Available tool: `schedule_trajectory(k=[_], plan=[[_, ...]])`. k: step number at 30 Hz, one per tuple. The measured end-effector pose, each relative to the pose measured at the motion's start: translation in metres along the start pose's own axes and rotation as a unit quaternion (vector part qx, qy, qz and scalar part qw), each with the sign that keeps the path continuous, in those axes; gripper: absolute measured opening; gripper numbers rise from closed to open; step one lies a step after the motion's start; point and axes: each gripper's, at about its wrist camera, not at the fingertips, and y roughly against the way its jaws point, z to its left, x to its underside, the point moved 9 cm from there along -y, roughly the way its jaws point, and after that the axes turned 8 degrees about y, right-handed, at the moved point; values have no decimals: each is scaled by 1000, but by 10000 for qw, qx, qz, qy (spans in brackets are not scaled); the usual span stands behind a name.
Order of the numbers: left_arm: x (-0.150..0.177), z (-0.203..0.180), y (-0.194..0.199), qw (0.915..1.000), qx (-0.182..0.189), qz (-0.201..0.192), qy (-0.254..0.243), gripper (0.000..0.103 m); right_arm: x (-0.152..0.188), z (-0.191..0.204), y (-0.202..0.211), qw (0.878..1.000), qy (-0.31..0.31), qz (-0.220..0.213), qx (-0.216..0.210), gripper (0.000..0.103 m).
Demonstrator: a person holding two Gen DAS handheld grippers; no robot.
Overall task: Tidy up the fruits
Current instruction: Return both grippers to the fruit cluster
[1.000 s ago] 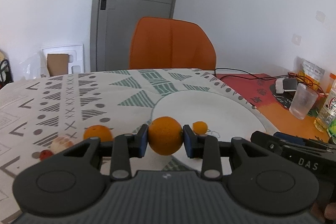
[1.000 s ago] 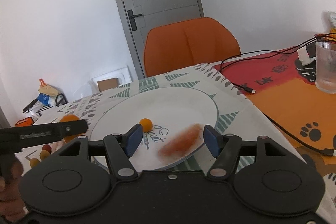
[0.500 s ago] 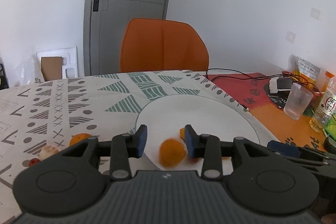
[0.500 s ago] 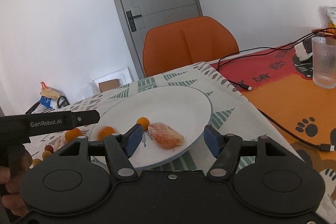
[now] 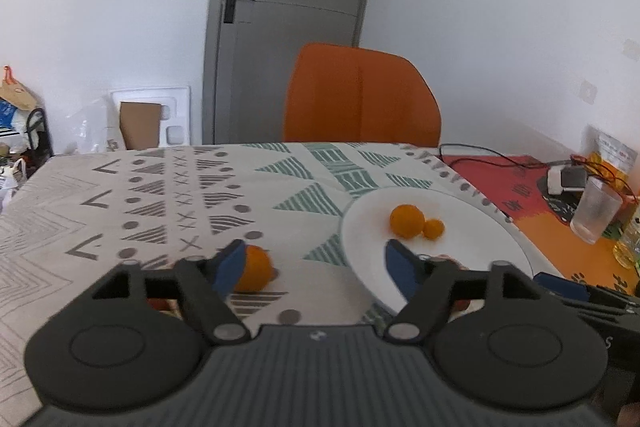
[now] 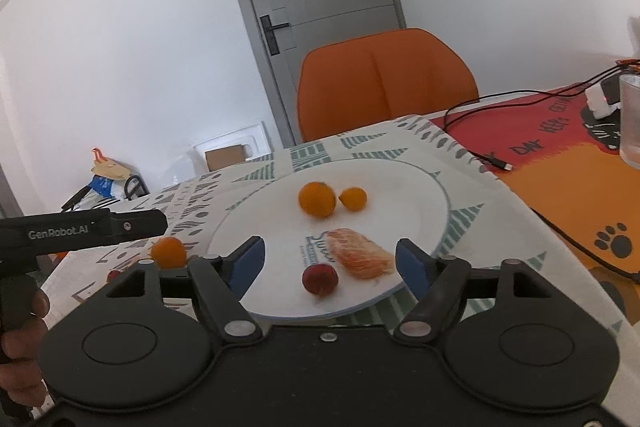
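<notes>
White and round, the plate (image 6: 420, 183) sits on my worktop (image 5: 168, 195), which is covered by a patterned cloth of grey and green triangles. On the plate lie four fruits: an orange (image 6: 317, 199) near the middle, a smaller orange fruit (image 6: 353, 198) touching its right side, a peeled citrus piece (image 6: 362, 253) nearer to me, and a small red fruit (image 6: 319, 279) just left of that piece.

My right jaws (image 6: 330, 259) hover low over the near rim of the plate. They are opening, spread wide, with the red fruit and the citrus piece between their blue pads but not pressed by them.

My left jaws (image 5: 316, 259) are also opening and spread wide, pinching nothing. Between them shows bare cloth and the left edge of the plate. A second orange (image 5: 256, 267) lies on the cloth just behind my left-hand pad, off the plate. In the right wrist view this same orange sits left of the plate, below my left tool's black body, which a hand (image 6: 20, 339) grips.

An orange chair (image 5: 360, 99) stands behind the worktop, before a grey door (image 5: 288, 19). A clear glass (image 5: 595, 213) stands on the orange mat at far right
</notes>
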Motion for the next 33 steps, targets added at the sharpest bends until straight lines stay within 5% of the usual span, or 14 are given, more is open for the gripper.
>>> schedule_trajectory(k=[10,33], plan=[[-14,40,21,9987,-411,-281,131,86,-5,25,0,9998,114,-49,-177,94],[2,123,34,9923,-845,-216,876,83,-8,81,-19,9969,509,83,-590,103]])
